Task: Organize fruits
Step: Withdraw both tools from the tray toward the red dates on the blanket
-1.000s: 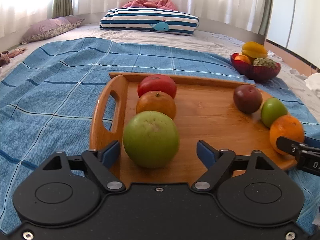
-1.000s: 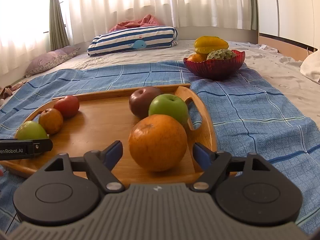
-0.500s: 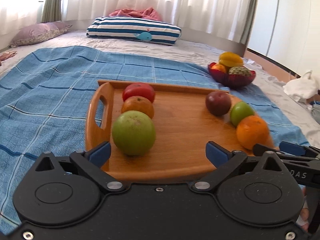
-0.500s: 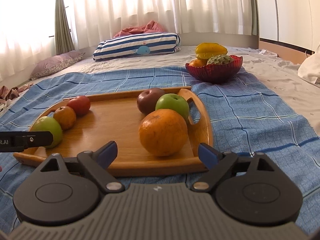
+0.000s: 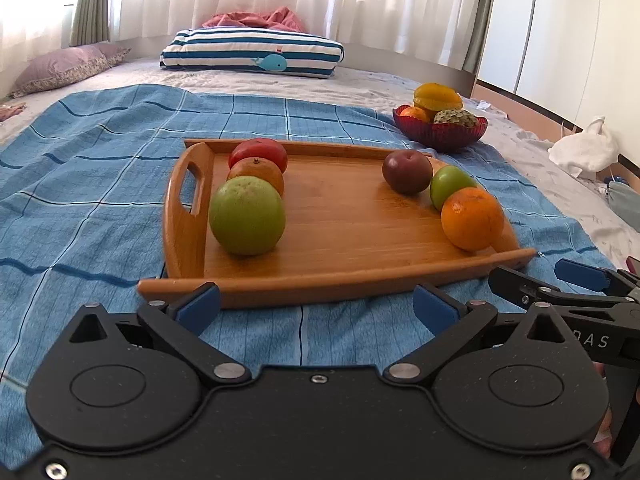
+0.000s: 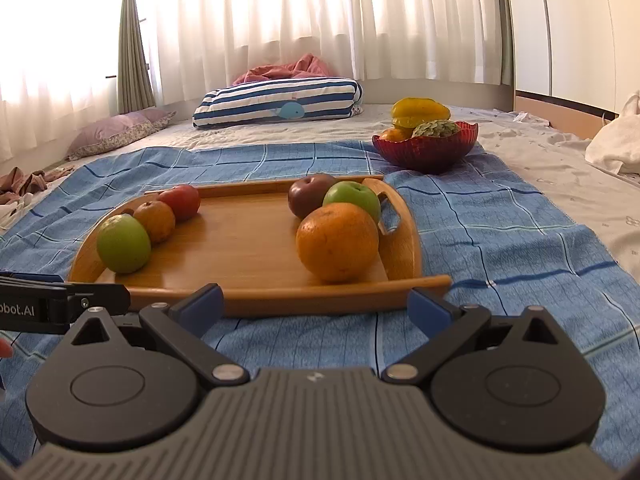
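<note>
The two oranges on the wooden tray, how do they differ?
The orange on the right looks bigger and brighter; the orange on the left looks smaller and duller. The right one ends its row nearest the cameras; the left one sits mid-row between a green fruit and a red fruit. Both rest on the tray.

Partial lettering on both grippers, nothing else readable.
Left wrist view: right gripper (image 5: 568,284) body at the picture's right edge shows white letters "DAS", start cut off. Right wrist view: left gripper (image 6: 80,294) body at the left edge shows white "obot.AI", start cut off. Small logo mark on the grey housing, not legible.
</note>
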The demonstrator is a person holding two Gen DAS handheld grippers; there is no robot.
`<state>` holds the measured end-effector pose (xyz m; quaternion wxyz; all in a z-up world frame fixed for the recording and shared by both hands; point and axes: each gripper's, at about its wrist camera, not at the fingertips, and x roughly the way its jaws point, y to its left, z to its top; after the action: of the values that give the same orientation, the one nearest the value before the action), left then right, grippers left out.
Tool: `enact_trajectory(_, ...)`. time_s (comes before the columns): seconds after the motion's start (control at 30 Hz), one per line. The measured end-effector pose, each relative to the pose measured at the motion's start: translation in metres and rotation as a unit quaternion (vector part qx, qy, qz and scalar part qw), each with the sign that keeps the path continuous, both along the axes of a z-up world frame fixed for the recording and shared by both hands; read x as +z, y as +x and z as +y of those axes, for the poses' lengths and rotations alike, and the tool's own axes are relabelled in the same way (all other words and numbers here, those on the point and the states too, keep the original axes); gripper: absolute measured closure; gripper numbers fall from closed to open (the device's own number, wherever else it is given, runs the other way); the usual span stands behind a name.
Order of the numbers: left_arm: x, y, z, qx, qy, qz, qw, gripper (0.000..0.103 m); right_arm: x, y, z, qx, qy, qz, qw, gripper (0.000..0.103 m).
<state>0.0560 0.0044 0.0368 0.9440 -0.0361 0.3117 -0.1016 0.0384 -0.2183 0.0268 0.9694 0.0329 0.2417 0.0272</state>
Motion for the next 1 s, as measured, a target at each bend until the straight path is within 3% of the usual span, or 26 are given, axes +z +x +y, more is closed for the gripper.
enact_trajectory(0.37, -0.012, -0.028, -0.003, -0.01, 0.02, 0.009, 0.9997, 0.0, -0.012, -0.024, 0.004, 0.019, -0.006, 0.009, 1.0, 0.001)
enact_trajectory(1.0, -0.024, -0.045, 0.001, -0.02, 0.022, 0.018, 0.9994, 0.002, -0.025, -0.045, 0.016, 0.045, -0.015, 0.003, 0.999, 0.009)
